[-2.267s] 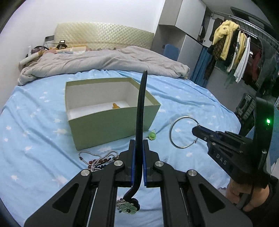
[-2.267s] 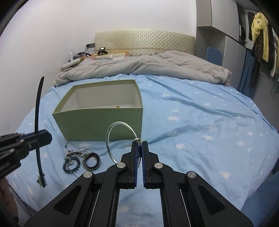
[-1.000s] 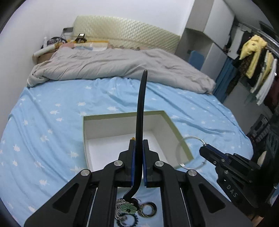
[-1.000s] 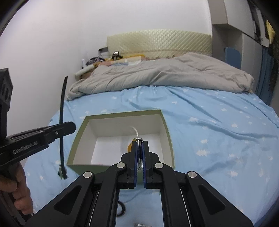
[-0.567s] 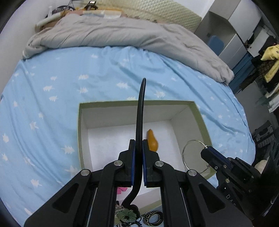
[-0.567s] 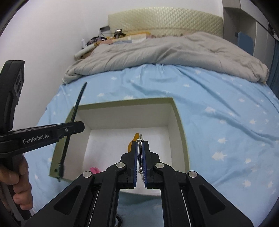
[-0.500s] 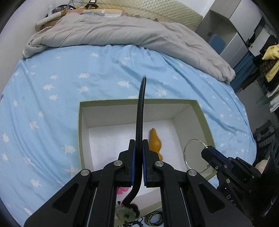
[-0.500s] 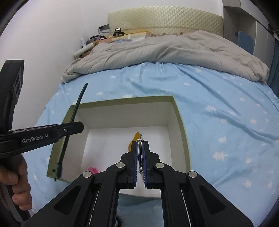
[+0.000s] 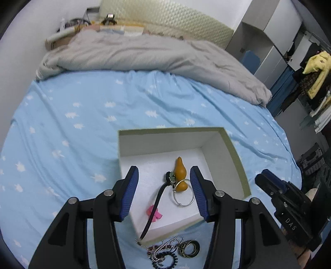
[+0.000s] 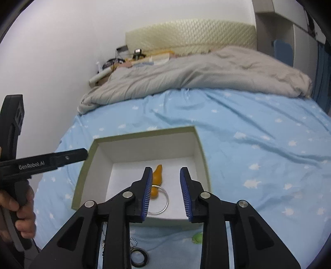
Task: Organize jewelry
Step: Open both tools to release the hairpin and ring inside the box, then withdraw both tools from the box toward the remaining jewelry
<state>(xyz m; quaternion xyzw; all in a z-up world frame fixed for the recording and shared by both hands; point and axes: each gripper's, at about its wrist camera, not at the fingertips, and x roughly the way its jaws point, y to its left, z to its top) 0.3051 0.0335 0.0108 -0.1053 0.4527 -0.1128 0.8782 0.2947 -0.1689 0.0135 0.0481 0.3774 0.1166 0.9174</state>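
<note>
Now both claws, left (image 9: 163, 193) and right (image 10: 164, 191), gape empty above the box (image 9: 235, 153); next, clear the pile (image 9: 171, 251) at six o'clock, pinching chains low.

Green box (image 9: 238, 153) (white inside), star-patterned sheet (image 9: 72, 124)

Left wrist camera: sits behind the left gripper (image 9: 163, 189), looks steeply down and forward into the open pale-green cardboard box (image 9: 234, 153) on the blue star-print bedsheet (image 9: 62, 124), from close above; quilted cream headboard (image 9: 165, 18) at top of frame. The right gripper (image 9: 266, 178) enters at its lower right.

Right wrist camera: behind the right gripper (image 10: 165, 187), same downward-forward heading, similarly close. The left gripper (image 10: 82, 153) enters from its left.

Shared: box interior, orange gourd-shaped pendant (image 9: 180, 173) (image 10: 156, 175), silver ring bangle (image 9: 184, 195) (image 10: 161, 201), grey duvet (image 9: 144, 55) (image 10: 196, 72).
</note>
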